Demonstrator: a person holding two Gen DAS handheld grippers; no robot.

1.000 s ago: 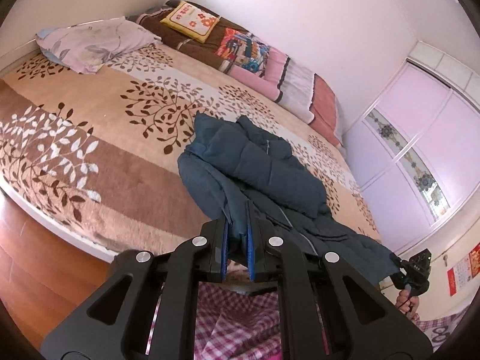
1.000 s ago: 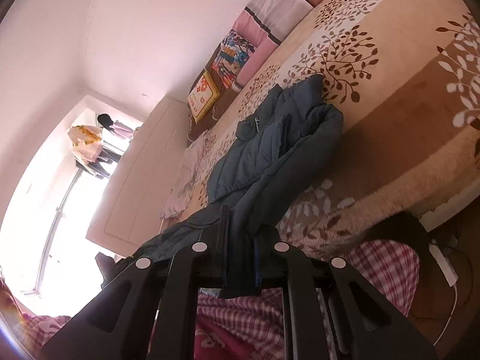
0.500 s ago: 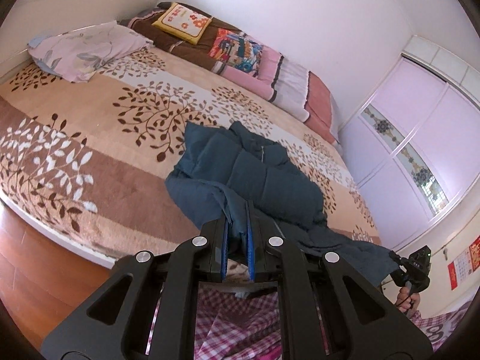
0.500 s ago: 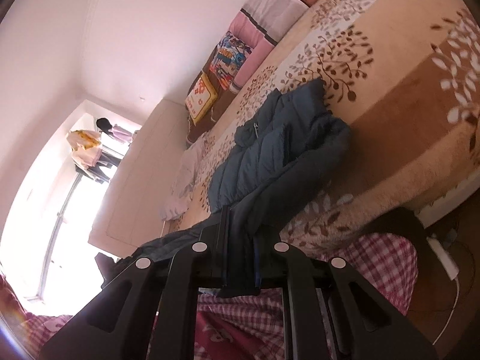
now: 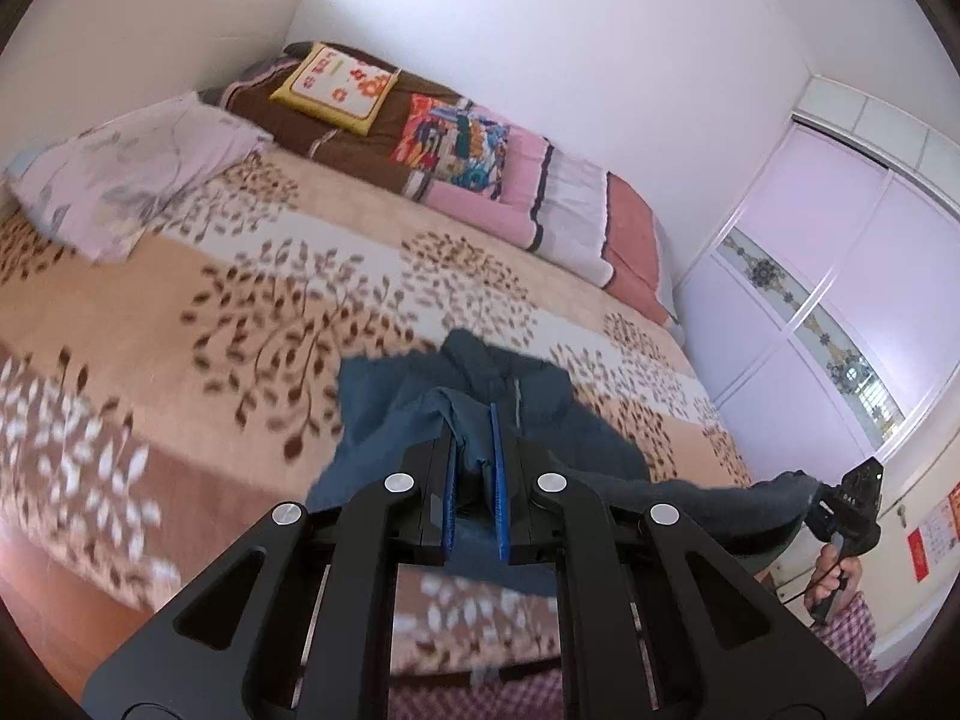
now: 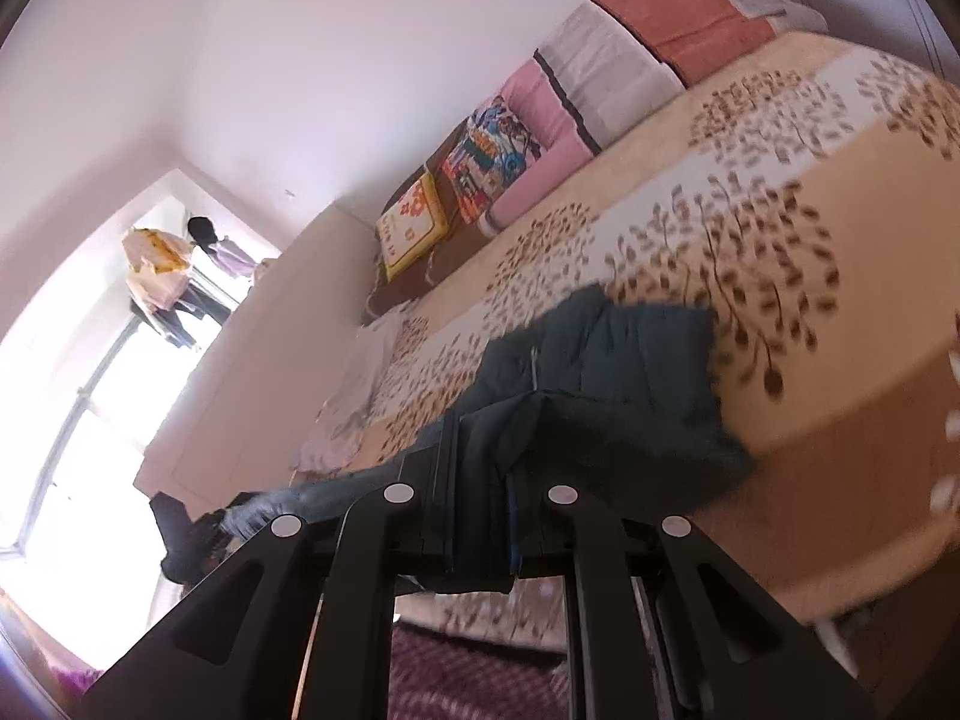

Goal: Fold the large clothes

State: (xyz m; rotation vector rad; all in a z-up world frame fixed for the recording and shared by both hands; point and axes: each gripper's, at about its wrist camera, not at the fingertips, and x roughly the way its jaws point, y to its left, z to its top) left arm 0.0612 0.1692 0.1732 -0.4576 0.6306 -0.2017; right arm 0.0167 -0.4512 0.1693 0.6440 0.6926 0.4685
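Pinching a fold of dark blue quilted cloth, the left gripper [image 5: 477, 468] has its blue-lined pads nearly closed, the fabric bunched between them. The right gripper [image 6: 480, 480] is likewise clamped on a thick gathered edge of the same jacket [image 5: 516, 414], cloth filling the narrow gap between its black fingers [image 6: 441, 468]. Both grippers are matte black with round silver bolts on the arms.

From the left wrist view, the jacket stretches as a taut band from these pads across to the right gripper [image 5: 852, 510], held in a hand [image 5: 831, 582] at the far right. Its puffy, stitched body lies rumpled on the near part of the bed [image 5: 180, 324], with a zipper line showing near the collar.

A plush blanket in tan, cream and brown bands printed with leafy branches covers the bed. Along the wall sit a brown-pink-white striped roll [image 5: 558, 204], a yellow flowered cushion [image 5: 333, 87], a bright patchwork cushion [image 5: 456, 141] and a pale floral pillow [image 5: 132, 180]. Motion blur softens the nearer blanket.
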